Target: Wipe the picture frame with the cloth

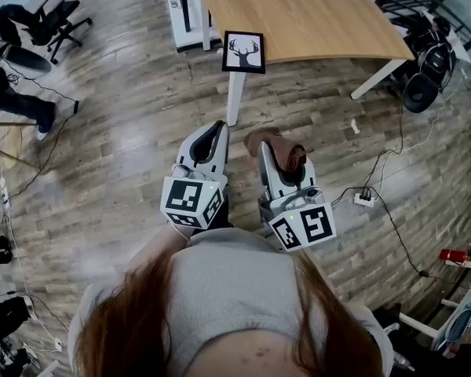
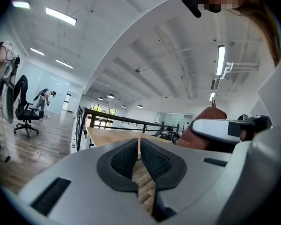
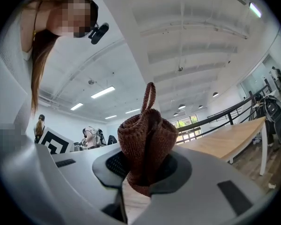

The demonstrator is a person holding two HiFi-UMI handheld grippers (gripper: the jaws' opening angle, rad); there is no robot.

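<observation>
1. Person, grey top, long reddish hair, holding both tools level in front of the chest.
2. Left gripper [image 1: 215, 127]: fingers [image 2: 124, 159] clenched together on nothing, dark ribbed pads meeting. The marker cube [image 1: 192, 201] at its rear shows black-and-white square patterns.
3. Right gripper [image 1: 285, 167], just beside the left one: fingers [image 3: 113, 164] grasping the cloth [image 3: 147, 144], a brown knitted piece bunched into a wad. Its hanging loop stands up above the pads. A second cube [image 1: 302, 226] bears the same kind of square patterns.
4. Floor [image 1: 125, 132]: grey-brown wood planks. A white power strip [image 1: 364, 199] lies right of the grippers, with dark cables trailing from it.
5. Picture frame [image 1: 243, 51]: black border, white ground, printed with a black deer head and antlers. It stands at the near corner of the table [image 1: 314, 14], directly above a white leg and well apart from both grippers and the cloth.
6. The table has a pale wooden top.
7. Black office chair [image 1: 59, 22], far left.
</observation>
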